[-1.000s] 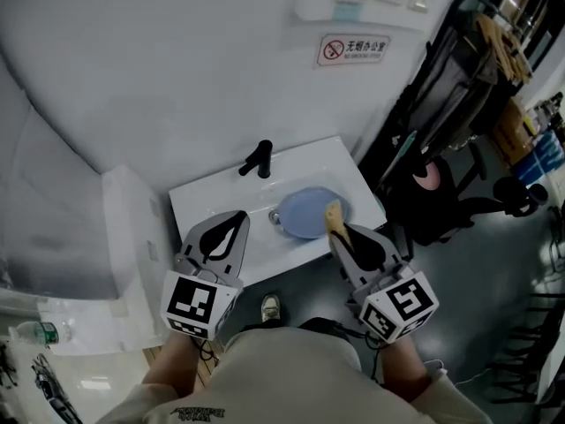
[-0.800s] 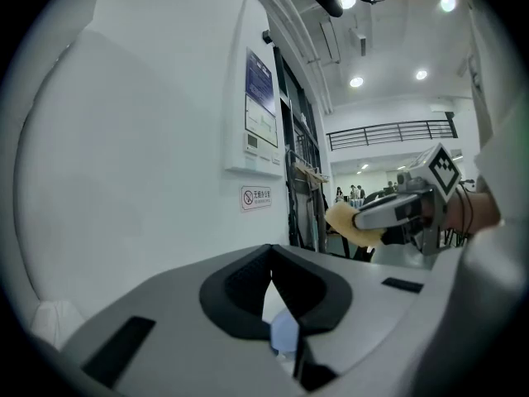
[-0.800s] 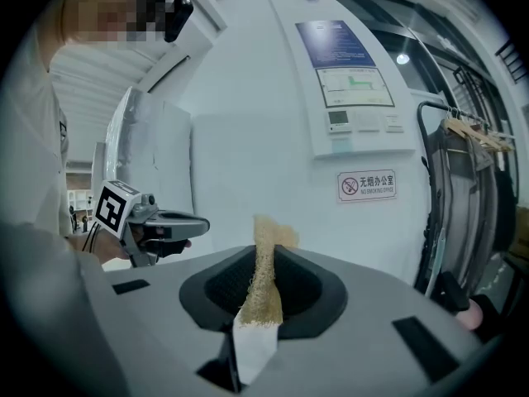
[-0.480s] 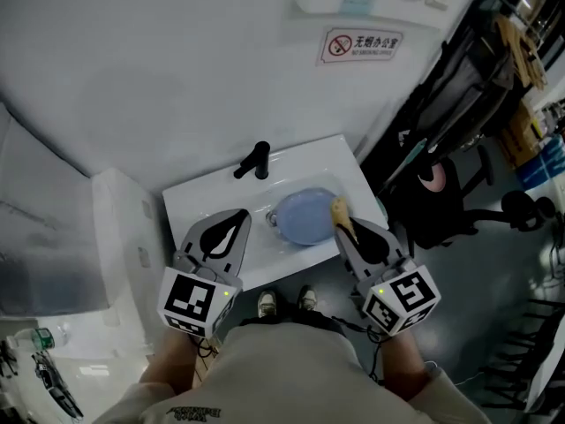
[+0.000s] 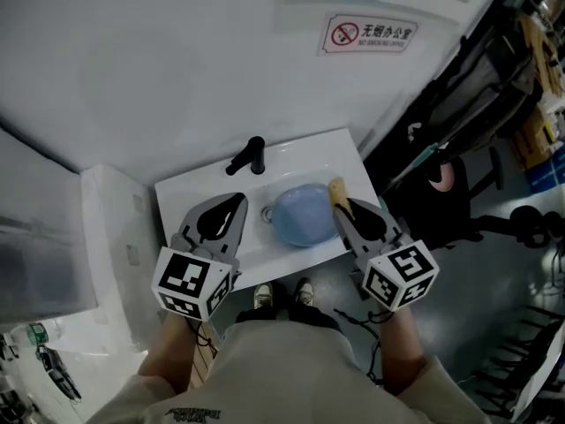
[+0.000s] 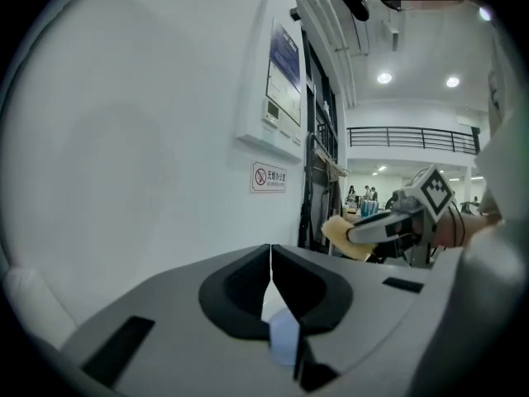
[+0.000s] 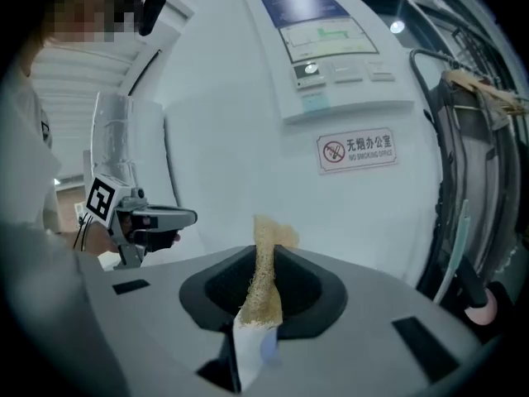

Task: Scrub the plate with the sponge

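In the head view a pale blue plate point(image 5: 305, 214) lies in the white sink point(image 5: 199, 193), below the black tap point(image 5: 247, 157). My right gripper point(image 5: 342, 205) hovers at the plate's right side, shut on a tan sponge point(image 5: 336, 188) that sticks out past its tips. The right gripper view shows the sponge point(image 7: 264, 275) pinched upright between the jaws. My left gripper point(image 5: 239, 201) hangs over the sink's left part with its jaws shut and nothing in them. In the left gripper view its tips point(image 6: 271, 251) meet, and a patch of the plate point(image 6: 285, 337) shows below them.
A white wall with a no-smoking sign point(image 5: 366, 34) rises behind the sink. A dark cart with a black chair point(image 5: 459, 148) stands to the right. White wrapped equipment point(image 5: 106, 228) stands at the left. The person's shoes point(image 5: 281, 293) show under the sink's front edge.
The head camera has shifted, so the sink and plate sit slightly lower and further left in view. Both grippers keep their places over the sink, and the sponge stays gripped.
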Demonstrator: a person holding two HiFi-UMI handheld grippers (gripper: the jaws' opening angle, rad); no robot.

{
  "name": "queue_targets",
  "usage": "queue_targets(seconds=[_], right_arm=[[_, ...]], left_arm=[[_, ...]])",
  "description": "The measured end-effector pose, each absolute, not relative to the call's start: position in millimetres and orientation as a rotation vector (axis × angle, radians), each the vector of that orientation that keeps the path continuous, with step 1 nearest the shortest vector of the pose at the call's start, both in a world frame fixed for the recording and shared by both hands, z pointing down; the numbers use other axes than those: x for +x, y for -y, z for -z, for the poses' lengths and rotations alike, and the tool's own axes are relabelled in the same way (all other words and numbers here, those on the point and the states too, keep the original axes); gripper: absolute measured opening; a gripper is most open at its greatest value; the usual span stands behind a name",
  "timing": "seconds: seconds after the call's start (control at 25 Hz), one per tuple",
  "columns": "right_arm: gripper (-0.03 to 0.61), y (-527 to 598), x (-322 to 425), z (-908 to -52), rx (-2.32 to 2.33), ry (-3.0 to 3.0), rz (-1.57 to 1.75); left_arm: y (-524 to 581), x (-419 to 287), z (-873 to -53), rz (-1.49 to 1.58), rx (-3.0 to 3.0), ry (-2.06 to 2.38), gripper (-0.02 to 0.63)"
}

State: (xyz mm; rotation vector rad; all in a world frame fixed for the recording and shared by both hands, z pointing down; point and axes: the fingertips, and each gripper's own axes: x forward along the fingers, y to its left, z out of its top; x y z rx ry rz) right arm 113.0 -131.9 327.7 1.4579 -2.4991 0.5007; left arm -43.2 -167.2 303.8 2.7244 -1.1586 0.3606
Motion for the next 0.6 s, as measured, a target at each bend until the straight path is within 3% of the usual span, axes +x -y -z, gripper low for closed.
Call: queue_targets(seconds=[0.12, 0.6], right_arm=[[0.072, 149, 106, -355, 1.304, 2.498, -0.566], [0.074, 212, 84, -482, 0.976, 2.36, -0.65]], left_arm=[[184, -34, -322, -0.441, 2.7, 1.17, 0.054], [220, -12, -439, -0.723, 2.513, 1.108, 0.11]])
